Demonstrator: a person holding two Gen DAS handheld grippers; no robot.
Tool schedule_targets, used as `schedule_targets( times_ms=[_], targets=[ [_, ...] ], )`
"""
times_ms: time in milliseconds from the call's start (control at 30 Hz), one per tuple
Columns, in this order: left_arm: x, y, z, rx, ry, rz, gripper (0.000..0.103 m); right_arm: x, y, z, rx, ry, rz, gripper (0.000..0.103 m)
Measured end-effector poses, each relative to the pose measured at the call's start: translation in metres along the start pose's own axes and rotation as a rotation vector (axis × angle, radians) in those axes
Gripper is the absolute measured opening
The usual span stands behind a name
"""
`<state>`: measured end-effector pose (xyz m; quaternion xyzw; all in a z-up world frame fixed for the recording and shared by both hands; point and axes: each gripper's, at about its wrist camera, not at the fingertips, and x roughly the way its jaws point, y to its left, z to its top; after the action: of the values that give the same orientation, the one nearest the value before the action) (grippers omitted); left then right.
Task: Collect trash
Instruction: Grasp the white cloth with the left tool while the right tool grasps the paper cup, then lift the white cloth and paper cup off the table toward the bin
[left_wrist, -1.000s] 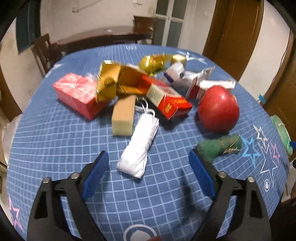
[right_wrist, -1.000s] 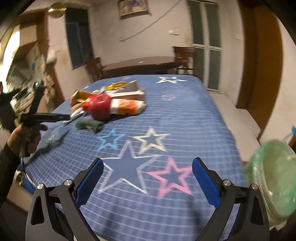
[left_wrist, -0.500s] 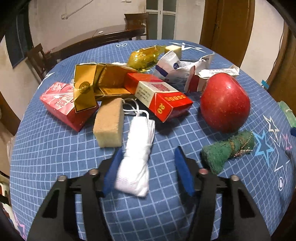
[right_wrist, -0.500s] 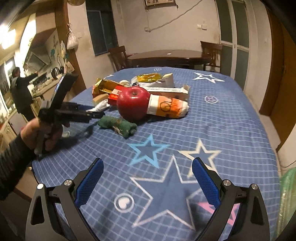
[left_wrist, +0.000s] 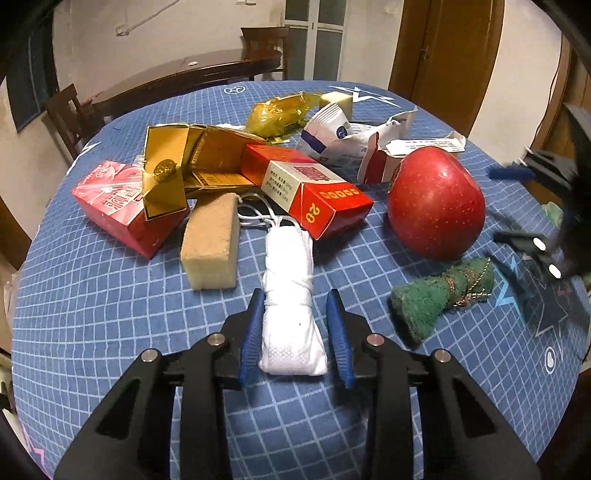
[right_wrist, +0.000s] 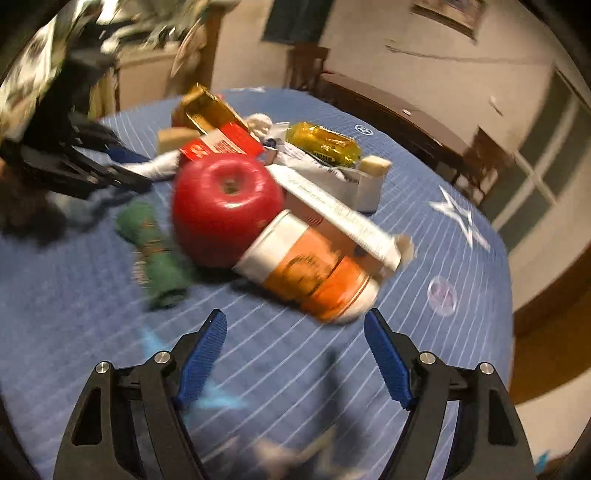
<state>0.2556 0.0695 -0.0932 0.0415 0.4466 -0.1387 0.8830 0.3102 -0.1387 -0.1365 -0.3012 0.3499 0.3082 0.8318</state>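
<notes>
A rolled white face mask (left_wrist: 288, 310) lies on the blue checked tablecloth (left_wrist: 92, 325). My left gripper (left_wrist: 295, 314) has its blue pads on either side of the mask's near end; the left pad touches it and a small gap shows at the right pad. My right gripper (right_wrist: 295, 332) is open and empty, hovering just in front of a tipped orange-and-white paper cup (right_wrist: 306, 273). Other litter lies behind: red cartons (left_wrist: 317, 192), a gold box (left_wrist: 177, 162), a yellow wrapper (left_wrist: 280, 110), white wrappers (left_wrist: 343, 133).
A red apple (left_wrist: 436, 203) sits right of the mask, with a green scouring cloth (left_wrist: 439, 295) in front of it and a tan sponge (left_wrist: 214, 240) to the left. The right gripper shows blurred at the left view's right edge (left_wrist: 546, 229). Wooden chairs and a dark table stand behind.
My left gripper has moved forward and narrowed around the white mask. My right gripper has swung in close to the pile, now just before the orange cup; its view is motion-blurred.
</notes>
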Motion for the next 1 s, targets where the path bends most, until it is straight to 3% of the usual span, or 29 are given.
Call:
schedule_targets(
  times_ms=[233,367,467,533,700,800,1000],
  targets=[
    [0.005,0.003,0.009,0.014,0.006,-0.032,0.035,0.029,-0.008,0.016,-0.140,0.027,0.038,0.078],
    [0.009,0.000,0.014,0.030,0.000,-0.036,0.038,0.036,-0.017,0.021,-0.152,0.016,0.058,0.078],
    [0.012,-0.003,0.018,0.029,-0.003,-0.036,0.038,0.040,-0.019,0.024,-0.122,0.010,0.081,0.076],
    [0.013,-0.005,0.019,0.025,-0.006,-0.031,0.038,0.039,-0.022,0.024,-0.095,0.010,0.045,0.071],
    [0.011,-0.007,0.017,0.001,-0.017,-0.021,0.034,0.020,-0.019,0.010,0.003,-0.041,-0.007,0.046],
    [0.007,-0.007,0.012,-0.026,-0.025,-0.032,0.025,0.002,-0.005,-0.002,0.067,-0.082,-0.027,0.045],
    [0.002,-0.006,0.003,-0.077,-0.040,-0.022,0.024,-0.043,0.018,-0.014,0.252,-0.192,-0.044,0.045]
  ],
)
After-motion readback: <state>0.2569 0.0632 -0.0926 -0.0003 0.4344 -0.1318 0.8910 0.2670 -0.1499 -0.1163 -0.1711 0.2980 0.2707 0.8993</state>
